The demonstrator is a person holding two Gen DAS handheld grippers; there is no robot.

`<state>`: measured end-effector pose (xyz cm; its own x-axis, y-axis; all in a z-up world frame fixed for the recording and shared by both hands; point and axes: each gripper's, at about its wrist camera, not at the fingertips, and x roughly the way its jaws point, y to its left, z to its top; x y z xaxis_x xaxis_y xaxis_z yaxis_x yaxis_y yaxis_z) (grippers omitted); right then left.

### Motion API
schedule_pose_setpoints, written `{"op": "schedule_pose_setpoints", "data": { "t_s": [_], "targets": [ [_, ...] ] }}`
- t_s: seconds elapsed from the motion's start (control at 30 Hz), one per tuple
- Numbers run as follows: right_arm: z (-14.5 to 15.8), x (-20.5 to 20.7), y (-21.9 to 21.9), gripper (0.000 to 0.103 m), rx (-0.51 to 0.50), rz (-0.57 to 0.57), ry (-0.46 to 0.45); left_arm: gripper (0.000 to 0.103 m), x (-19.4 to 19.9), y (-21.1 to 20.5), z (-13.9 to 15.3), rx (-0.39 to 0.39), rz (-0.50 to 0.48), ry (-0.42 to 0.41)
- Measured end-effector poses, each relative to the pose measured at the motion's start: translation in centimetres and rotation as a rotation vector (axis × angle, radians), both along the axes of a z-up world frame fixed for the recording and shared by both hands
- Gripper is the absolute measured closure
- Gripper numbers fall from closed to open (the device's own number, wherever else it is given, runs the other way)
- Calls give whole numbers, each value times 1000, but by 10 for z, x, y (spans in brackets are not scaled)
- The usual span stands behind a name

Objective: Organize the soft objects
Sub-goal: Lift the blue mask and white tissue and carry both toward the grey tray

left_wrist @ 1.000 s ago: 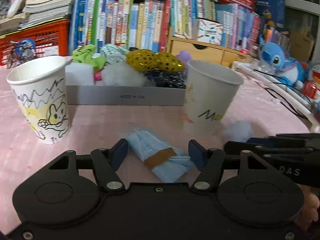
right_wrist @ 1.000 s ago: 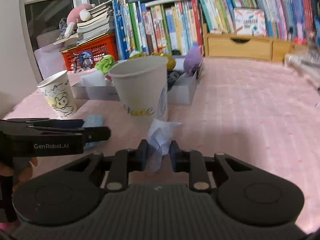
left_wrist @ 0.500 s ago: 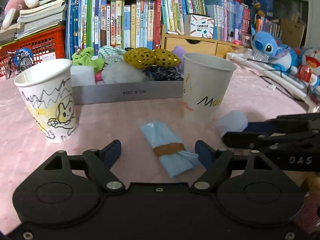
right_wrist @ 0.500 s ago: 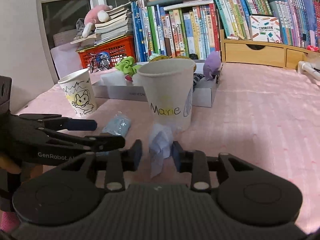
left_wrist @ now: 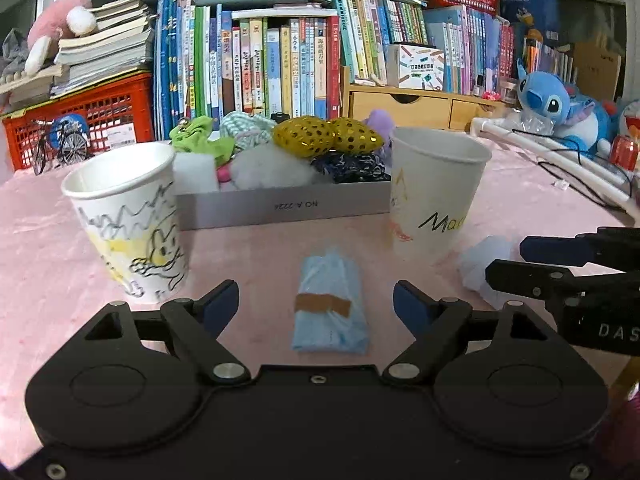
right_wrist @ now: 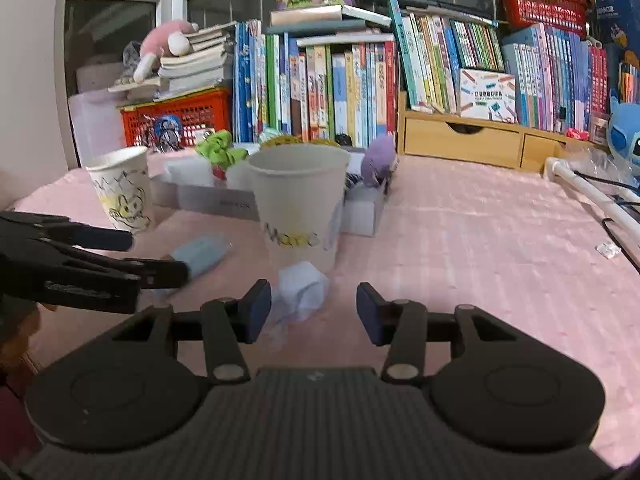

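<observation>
A folded blue cloth with a brown band (left_wrist: 330,306) lies on the pink table between the fingers of my left gripper (left_wrist: 316,304), whose jaws are opening; neither pad touches it. A crumpled white tissue (right_wrist: 300,290) lies loose on the table between the fingers of my right gripper (right_wrist: 314,310), whose jaws are also opening, clear of it. That tissue (left_wrist: 478,262) rests just in front of the white "Marie" cup (right_wrist: 300,208) (left_wrist: 434,188). A second cup with a cartoon drawing (left_wrist: 128,220) (right_wrist: 120,192) stands to the left. The cloth (right_wrist: 200,254) shows beside the left gripper (right_wrist: 132,260) in the right wrist view.
A grey box (left_wrist: 280,204) behind the cups holds several soft items: green, gold-dotted, white and dark ones. Books, a red crate (left_wrist: 80,120) and a wooden drawer unit (left_wrist: 420,106) line the back. A blue plush (left_wrist: 560,108) and white rods with cables (left_wrist: 560,164) lie right.
The right gripper, shut on the tissue a second ago, has let it go and its jaws stand apart. The left jaws have widened around the blue cloth, which now lies straight ahead.
</observation>
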<state>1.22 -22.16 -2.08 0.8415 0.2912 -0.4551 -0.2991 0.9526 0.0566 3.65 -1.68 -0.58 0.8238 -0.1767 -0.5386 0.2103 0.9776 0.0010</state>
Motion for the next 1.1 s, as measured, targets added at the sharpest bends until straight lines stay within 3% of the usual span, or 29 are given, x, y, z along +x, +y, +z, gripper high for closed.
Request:
{"op": "schedule_pose_setpoints", "data": {
  "t_s": [0.13, 0.37, 0.53, 0.77, 1.1],
  "targets": [
    [-6, -1, 10, 40, -14, -25, -7, 22, 4, -7, -6, 22, -7, 2],
    [-15, 0, 21, 52, -18, -39, 4, 29, 6, -11, -14, -6, -14, 31],
    [-17, 2, 21, 69, -11, -57, 17, 67, 5, -10, -12, -2, 2, 20],
    [-11, -2, 22, 71, -24, -38, -2, 69, 1, -7, 0, 0, -1, 20],
    [27, -14, 5, 71, -39, -65, -81, 70, -10, 13, 61, -52, -20, -84]
  ]
}}
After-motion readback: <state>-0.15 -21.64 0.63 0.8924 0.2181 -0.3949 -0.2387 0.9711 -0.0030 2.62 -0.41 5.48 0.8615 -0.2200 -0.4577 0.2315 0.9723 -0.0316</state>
